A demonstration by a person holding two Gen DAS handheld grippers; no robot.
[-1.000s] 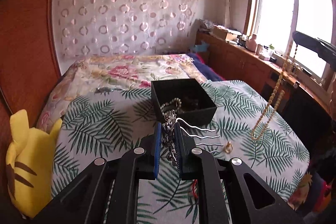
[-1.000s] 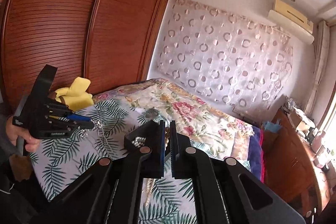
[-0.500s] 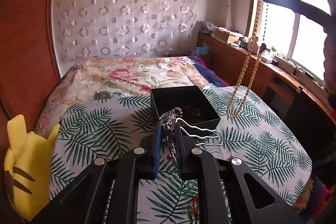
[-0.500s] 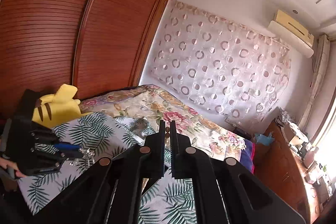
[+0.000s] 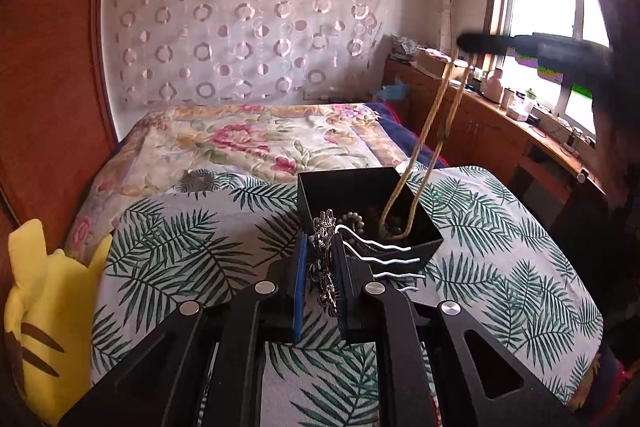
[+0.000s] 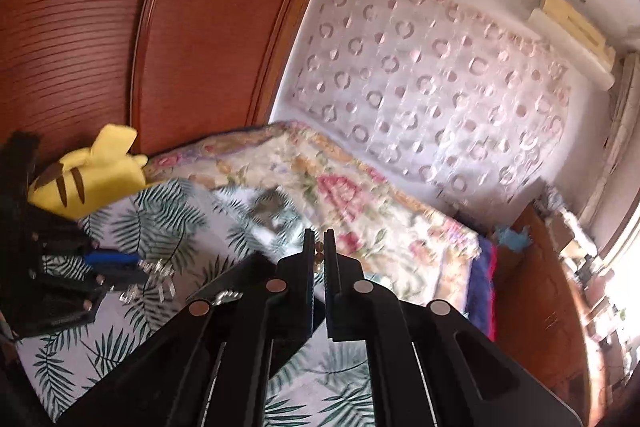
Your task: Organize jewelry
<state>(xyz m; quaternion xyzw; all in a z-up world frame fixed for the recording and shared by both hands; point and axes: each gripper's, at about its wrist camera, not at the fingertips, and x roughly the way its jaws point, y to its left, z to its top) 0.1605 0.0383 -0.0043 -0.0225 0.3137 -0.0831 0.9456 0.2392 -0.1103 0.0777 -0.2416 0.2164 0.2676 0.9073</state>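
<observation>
My left gripper (image 5: 320, 247) is shut on a silver hair comb (image 5: 325, 227) with wavy prongs, held just in front of a black open box (image 5: 340, 187) on the leaf-print bedspread. The box holds beads. My right gripper (image 5: 464, 41) is high at the right, shut on a long gold bead necklace (image 5: 432, 119) that hangs down with its lower loop inside the box. In the right wrist view the right gripper (image 6: 319, 239) is shut with a bead of the necklace (image 6: 319, 247) between the fingers, and the left gripper (image 6: 132, 267) shows at the left.
A yellow plush toy (image 5: 44, 315) lies at the bed's left edge, by a wooden wardrobe (image 6: 140, 27). A floral quilt (image 5: 248, 143) covers the far bed. A wooden counter (image 5: 520, 131) with small items runs under the window at the right.
The right gripper has carried the gold necklace leftward from beside the bed to above the box, and its lower end now hangs inside. The left gripper has stayed put with the comb.
</observation>
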